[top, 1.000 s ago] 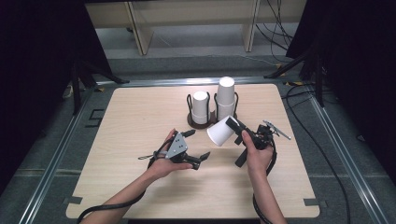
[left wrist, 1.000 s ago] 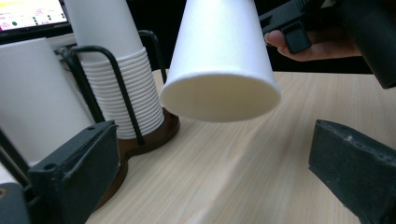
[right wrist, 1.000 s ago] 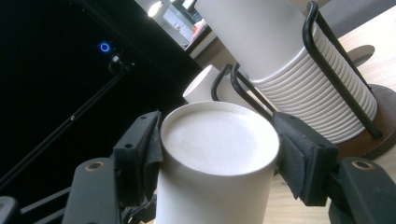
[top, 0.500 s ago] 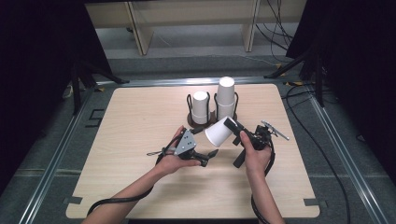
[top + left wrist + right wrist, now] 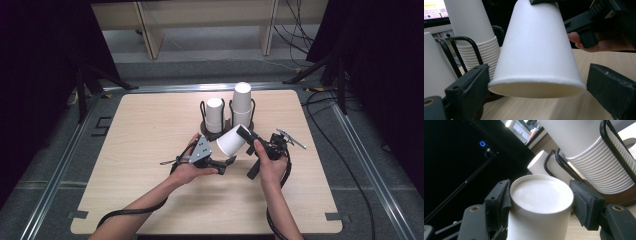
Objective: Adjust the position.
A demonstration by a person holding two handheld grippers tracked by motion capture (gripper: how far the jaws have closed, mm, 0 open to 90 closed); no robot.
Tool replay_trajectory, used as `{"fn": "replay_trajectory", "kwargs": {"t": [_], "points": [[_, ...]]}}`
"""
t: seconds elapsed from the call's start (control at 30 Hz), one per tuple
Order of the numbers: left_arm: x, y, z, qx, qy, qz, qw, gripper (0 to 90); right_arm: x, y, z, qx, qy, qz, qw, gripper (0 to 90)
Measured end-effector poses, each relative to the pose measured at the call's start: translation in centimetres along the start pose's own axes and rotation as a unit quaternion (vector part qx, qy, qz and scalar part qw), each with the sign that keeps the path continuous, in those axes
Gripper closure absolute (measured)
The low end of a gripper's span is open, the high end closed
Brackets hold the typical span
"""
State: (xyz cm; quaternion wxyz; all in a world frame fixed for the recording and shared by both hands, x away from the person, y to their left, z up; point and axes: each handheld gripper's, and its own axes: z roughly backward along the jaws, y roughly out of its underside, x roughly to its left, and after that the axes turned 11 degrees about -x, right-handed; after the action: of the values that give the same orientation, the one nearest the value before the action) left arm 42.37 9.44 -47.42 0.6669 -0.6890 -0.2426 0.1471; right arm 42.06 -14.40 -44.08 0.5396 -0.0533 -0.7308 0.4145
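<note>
A paper cup (image 5: 231, 142) is held by its base in the right gripper (image 5: 246, 136); the left gripper (image 5: 226, 164) fingers (just closing, not yet touching) flank its rim; handover is unfinished.

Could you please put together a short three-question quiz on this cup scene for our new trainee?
1. True or false: the right gripper is clamped on the paper cup.
2. Which stack in the holder is taller: A the left stack, B the right stack?
3. Where do the left gripper jaws stand relative to the cup's rim?

Key: 1 true. 2 B. 3 Either side of the rim, not pressing on it.
</note>
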Motion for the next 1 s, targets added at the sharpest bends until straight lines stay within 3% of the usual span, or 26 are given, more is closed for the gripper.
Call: {"fn": "replay_trajectory", "kwargs": {"t": [0.2,0.23,0.3,0.43,0.47,0.5,0.53,0.73,0.83,0.93,1.0], "points": [[0.1,0.3,-0.2,0.003,-0.002,0.0,1.0,6.1,0.0,0.1,-0.1,-0.003,0.005,-0.008,1.0,36.1],[0.1,0.4,-0.2,-0.002,-0.003,0.0,1.0,7.0,0.0,0.1,-0.2,-0.003,0.01,-0.01,0.9999,36.1],[0.1,0.3,-0.2,0.002,-0.004,-0.002,1.0,8.6,-0.1,0.1,-0.2,-0.002,-0.003,-0.004,1.0,36.2],[0.3,0.3,-0.2,0.0,-0.008,-0.004,1.0,14.6,0.0,0.0,-0.1,-0.002,0.005,-0.008,0.9999,36.1],[0.3,0.3,-0.2,0.001,-0.007,-0.005,1.0,14.6,0.2,0.1,0.0,0.001,0.005,-0.025,0.9997,36.1],[0.2,0.3,-0.2,0.002,-0.006,-0.005,1.0,14.9,0.1,0.1,0.0,0.003,0.003,-0.027,0.9996,36.0],[0.2,0.3,-0.1,0.002,-0.007,-0.006,1.0,15.5,-0.1,0.0,-0.1,-0.001,0.005,-0.007,1.0,35.8],[0.5,0.2,0.1,-0.002,-0.007,-0.004,1.0,22.0,-0.1,0.1,-0.1,-0.003,-0.001,-0.013,0.9999,34.2],[0.7,0.0,0.4,-0.004,-0.005,0.003,1.0,24.9,-0.2,0.1,-0.3,-0.007,-0.01,-0.002,0.9999,32.6],[0.9,-0.2,0.6,-0.004,-0.001,0.005,1.0,27.5,-0.1,0.1,-0.3,0.001,0.003,-0.001,1.0,31.3],[1.0,-0.2,0.8,-0.004,0.001,0.005,1.0,28.9,-0.2,0.1,-0.3,-0.002,-0.007,0.002,1.0,31.3]]}}
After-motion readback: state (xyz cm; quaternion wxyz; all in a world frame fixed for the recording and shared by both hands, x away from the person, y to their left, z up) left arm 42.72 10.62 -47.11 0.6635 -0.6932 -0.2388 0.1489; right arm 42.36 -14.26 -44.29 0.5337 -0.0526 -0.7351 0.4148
